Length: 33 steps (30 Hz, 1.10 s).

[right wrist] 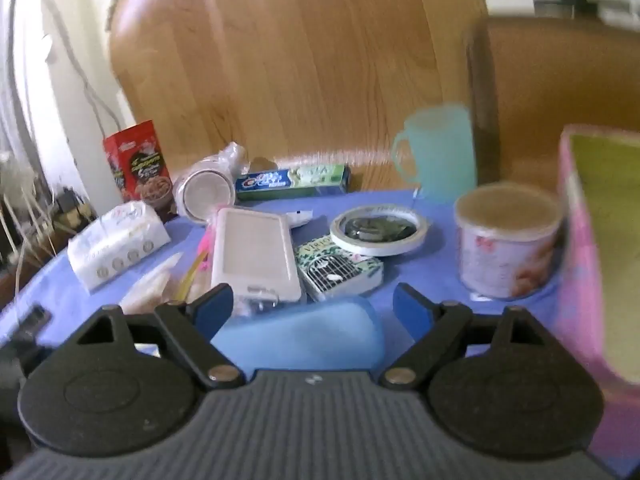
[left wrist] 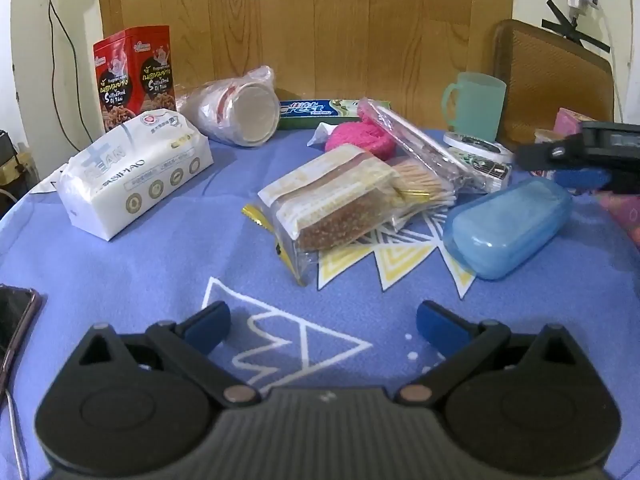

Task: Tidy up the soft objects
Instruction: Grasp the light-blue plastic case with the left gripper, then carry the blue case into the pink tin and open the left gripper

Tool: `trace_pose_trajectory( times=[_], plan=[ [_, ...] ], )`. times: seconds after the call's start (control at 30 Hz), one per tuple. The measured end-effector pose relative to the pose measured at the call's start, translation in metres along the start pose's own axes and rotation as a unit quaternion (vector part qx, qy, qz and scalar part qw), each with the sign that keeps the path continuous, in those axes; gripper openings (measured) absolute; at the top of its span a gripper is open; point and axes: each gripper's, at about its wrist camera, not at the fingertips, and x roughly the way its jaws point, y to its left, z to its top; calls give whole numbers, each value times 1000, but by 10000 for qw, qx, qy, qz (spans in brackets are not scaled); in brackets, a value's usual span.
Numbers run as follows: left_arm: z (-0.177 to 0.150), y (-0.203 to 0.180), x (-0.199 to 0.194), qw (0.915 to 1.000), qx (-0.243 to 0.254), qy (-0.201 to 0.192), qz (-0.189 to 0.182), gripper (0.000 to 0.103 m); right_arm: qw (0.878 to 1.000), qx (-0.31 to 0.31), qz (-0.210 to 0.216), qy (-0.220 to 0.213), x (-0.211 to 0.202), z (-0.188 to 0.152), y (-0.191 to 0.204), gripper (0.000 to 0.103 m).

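Note:
A white tissue pack (left wrist: 132, 184) lies at the left of the blue cloth table (left wrist: 160, 264); it also shows in the right wrist view (right wrist: 116, 246). A pink fluffy ball (left wrist: 358, 138) sits behind a clear pack of sponges (left wrist: 336, 204) and a bag of cotton swabs (left wrist: 420, 188). My left gripper (left wrist: 323, 326) is open and empty, low over the cloth in front of the sponges. My right gripper (right wrist: 313, 310) is open and empty above a blue plastic case (right wrist: 304, 336), also at right in the left wrist view (left wrist: 508, 226).
At the back stand a red noodle box (left wrist: 134, 68), a bagged cup (left wrist: 240, 110), a toothpaste box (left wrist: 332, 108) and a green mug (left wrist: 474, 100). Tape roll (right wrist: 378, 230), a small box (right wrist: 340, 270), a tub (right wrist: 508, 238) and a pink box (right wrist: 600, 248) sit right. A phone (left wrist: 16, 320) lies left.

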Motion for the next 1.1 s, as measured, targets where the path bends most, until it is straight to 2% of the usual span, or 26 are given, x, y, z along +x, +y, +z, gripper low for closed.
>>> trace_pose_trajectory(
  times=[0.07,0.17,0.27,0.33,0.4,0.43,0.47,0.57,0.63,0.67,0.7,0.73,0.83,0.93,1.03,1.1],
  plan=[
    [0,4,-2,9999,-101,-50,-101,103,9992,329,94,214,4,-4,-6,67],
    [-3,23,-12,9950,-568,-341,-749,103,9988,241,309,280,-15,-15,1,57],
    [-4,42,-22,9844,-993,-643,-1301,101,9977,-97,567,368,-39,-35,13,59],
    [-1,49,-22,9785,-1167,-657,-1568,97,9958,-492,703,308,-58,-49,26,60],
    [7,52,-18,9724,-1303,-625,-1830,96,9929,-975,638,237,-68,-59,37,72],
    [13,53,-15,9698,-1376,-588,-1925,96,9909,-1201,563,236,-69,-62,43,83],
    [19,52,-10,9684,-1408,-523,-1990,96,9891,-1376,466,239,-68,-64,48,85],
    [34,38,7,9650,-1303,-331,-2252,93,9857,-1579,418,422,-55,-58,55,85],
    [42,26,25,9651,-1288,-61,-2278,82,9835,-1680,426,519,-41,-50,48,85],
    [41,23,32,9623,-1327,74,-2375,69,9826,-1728,369,565,-33,-48,49,84],
    [41,18,39,9599,-1380,214,-2429,68,9818,-1757,353,627,-27,-49,50,83],
    [39,16,42,9563,-1510,230,-2494,68,9816,-1749,313,704,-23,-50,48,74],
    [32,9,36,9534,-1614,246,-2535,67,9822,-1766,311,551,-38,-55,46,72],
    [37,-7,23,9491,-1476,178,-2777,66,9828,-1824,228,196,-61,-60,43,71],
    [63,-43,10,9448,-1134,-72,-3073,66,9778,-2042,-194,-426,-92,-59,37,71],
    [83,-71,9,9397,-904,-203,-3292,67,9695,-2212,-599,-867,-111,-55,29,71]
  ],
)
